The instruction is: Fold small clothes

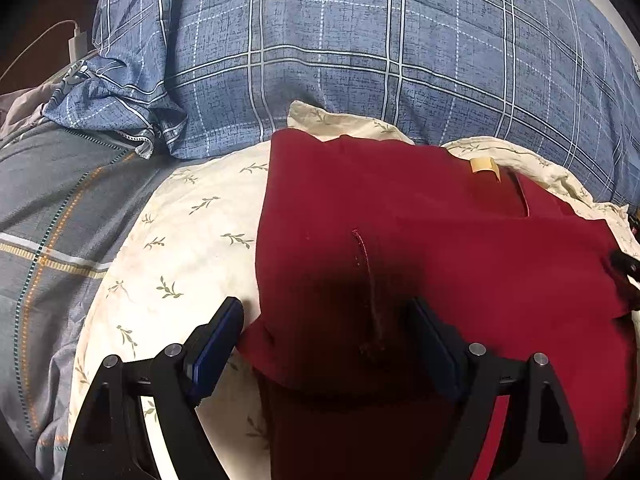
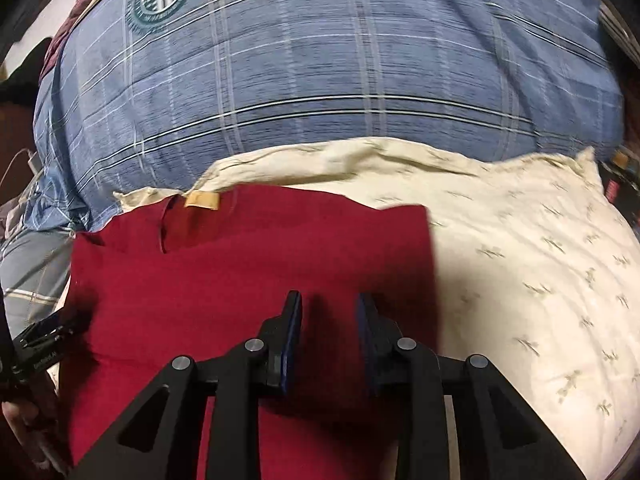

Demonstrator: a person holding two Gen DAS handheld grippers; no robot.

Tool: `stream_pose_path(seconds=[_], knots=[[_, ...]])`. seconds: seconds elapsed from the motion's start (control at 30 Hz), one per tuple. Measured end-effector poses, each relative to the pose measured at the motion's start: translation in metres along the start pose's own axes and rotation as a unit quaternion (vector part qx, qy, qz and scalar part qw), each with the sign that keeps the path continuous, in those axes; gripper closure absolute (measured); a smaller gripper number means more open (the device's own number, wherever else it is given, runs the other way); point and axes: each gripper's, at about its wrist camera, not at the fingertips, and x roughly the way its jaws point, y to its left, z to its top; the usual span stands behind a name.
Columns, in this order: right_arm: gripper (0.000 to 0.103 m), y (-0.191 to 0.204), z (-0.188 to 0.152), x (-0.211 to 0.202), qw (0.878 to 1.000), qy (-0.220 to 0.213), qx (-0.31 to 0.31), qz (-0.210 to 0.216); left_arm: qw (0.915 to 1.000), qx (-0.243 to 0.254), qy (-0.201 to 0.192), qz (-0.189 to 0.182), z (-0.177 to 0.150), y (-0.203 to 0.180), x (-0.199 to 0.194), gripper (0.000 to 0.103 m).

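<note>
My left gripper (image 1: 326,316), jaws spread wide, straddles the red garment (image 1: 420,248) on the cream pillow (image 1: 180,240); my right gripper (image 2: 330,312) hovers above it, jaws parted, empty.

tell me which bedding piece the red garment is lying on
The cream leaf-print pillow: the red garment lies on it, while the blue plaid pillow sits behind.

The room light is soft and fairly dim, warm on the cream pillow (image 1: 180,240). A dark shadow pools on the red garment (image 1: 420,248) between the left gripper (image 1: 326,320) fingers. Both views bulge like a fisheye, black at the corners. The right wrist view smears with motion blur, worst across the blue plaid quilt (image 2: 320,80).
</note>
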Motion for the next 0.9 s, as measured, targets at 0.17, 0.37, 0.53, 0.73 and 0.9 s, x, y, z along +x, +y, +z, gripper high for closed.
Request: stream_pose_path(seconds=[0.17,0.37,0.53,0.73,0.9], knots=[[0.075,0.004,0.018,0.039,0.999,0.01,0.008,-0.032,1.0,0.001,0.001,0.0,-0.001,0.0,0.0,0.019],[0.075,0.001,0.023,0.039,0.999,0.018,0.016,-0.033,1.0,-0.003,0.006,-0.003,0.0,0.001,0.003,0.017],[0.057,-0.012,-0.002,-0.011,0.999,-0.007,0.032,-0.032,1.0,-0.003,0.005,-0.001,0.001,0.0,0.003,0.017],[0.051,-0.031,-0.027,-0.006,0.998,0.014,0.034,-0.05,1.0,0.001,-0.003,0.006,-0.002,-0.002,0.0,0.017],[0.052,-0.042,-0.024,-0.021,0.997,0.019,0.069,-0.026,0.9998,0.001,-0.014,0.016,-0.012,-0.002,-0.017,0.017]])
